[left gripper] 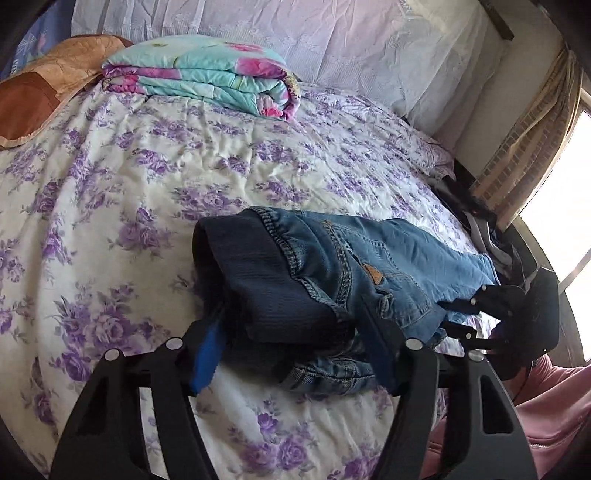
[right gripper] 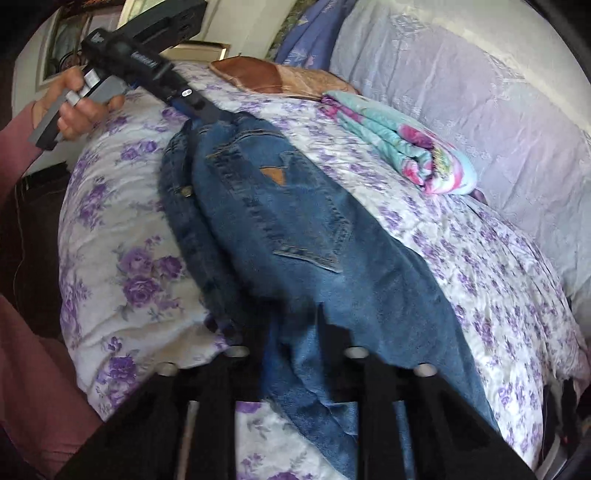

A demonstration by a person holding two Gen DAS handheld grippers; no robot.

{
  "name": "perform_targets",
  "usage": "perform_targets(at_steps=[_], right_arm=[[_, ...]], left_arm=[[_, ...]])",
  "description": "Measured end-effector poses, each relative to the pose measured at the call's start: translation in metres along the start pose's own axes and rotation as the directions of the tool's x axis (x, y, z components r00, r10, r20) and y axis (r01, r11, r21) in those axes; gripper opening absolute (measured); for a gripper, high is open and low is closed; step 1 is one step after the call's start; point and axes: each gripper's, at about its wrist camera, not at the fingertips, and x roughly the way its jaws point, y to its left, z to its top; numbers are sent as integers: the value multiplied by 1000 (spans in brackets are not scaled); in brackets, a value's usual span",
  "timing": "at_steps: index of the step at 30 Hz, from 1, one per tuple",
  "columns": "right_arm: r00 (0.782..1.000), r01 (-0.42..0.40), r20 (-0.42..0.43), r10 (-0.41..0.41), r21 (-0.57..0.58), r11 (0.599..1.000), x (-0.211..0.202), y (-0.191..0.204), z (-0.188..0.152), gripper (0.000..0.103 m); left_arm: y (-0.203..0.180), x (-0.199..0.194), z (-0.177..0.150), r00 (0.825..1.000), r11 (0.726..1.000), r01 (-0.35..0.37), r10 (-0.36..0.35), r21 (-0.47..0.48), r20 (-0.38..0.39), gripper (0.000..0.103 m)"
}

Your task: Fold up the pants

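Observation:
Blue jeans [left gripper: 369,266] lie on the flowered bedsheet [left gripper: 147,177], folded lengthwise, with a dark ribbed waistband and a tan patch on the back pocket. My left gripper [left gripper: 291,325] straddles the waistband end with its jaws wide apart around the cloth. In the right wrist view the jeans [right gripper: 295,229] stretch away from my right gripper [right gripper: 295,332], whose jaws are closed on the leg end. The left gripper [right gripper: 207,110] shows there at the waistband, and the right gripper [left gripper: 461,317] shows in the left wrist view at the leg end.
A folded teal and pink quilt [left gripper: 207,74] and a brown pillow [left gripper: 33,99] lie at the head of the bed. A white padded headboard [left gripper: 295,33] stands behind. Curtains and a bright window [left gripper: 546,155] are at the right. The bed edge is near me.

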Motion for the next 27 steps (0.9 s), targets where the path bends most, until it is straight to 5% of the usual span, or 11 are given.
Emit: perform_targets(at_steps=[4, 7, 12, 15, 16, 18, 20, 22, 27], right_arm=[[997, 57, 58, -56, -12, 998, -19, 8, 8, 7], [992, 76, 97, -75, -4, 997, -37, 16, 9, 7], [998, 34, 43, -35, 16, 999, -11, 30, -8, 8], [998, 47, 51, -48, 14, 999, -10, 34, -11, 18], [998, 15, 60, -17, 23, 1000, -15, 32, -10, 37], [990, -65, 134, 51, 100, 993, -35, 14, -10, 47], [984, -92, 168, 64, 165, 982, -47, -7, -11, 52], [980, -112, 188, 65, 251, 962, -53, -35, -13, 55], [978, -158, 195, 81, 420, 894, -52, -102, -10, 70]], left_arm=[[-5, -9, 1, 999, 999, -22, 21, 26, 40, 50], [-6, -23, -2, 997, 1000, -7, 5, 19, 80, 50], [-10, -21, -19, 996, 998, -47, 44, 40, 76, 51], [-6, -27, -20, 996, 998, -57, 56, 10, 72, 53], [-8, -36, -19, 991, 995, -98, 96, 15, 91, 53], [-20, -51, -14, 973, 980, -191, 182, 54, 140, 51], [-45, -64, -5, 953, 959, -254, 226, 124, 203, 55], [-73, -63, 4, 948, 950, -250, 202, 185, 245, 76], [-146, -6, 21, 982, 934, -80, 13, 348, 190, 93]])
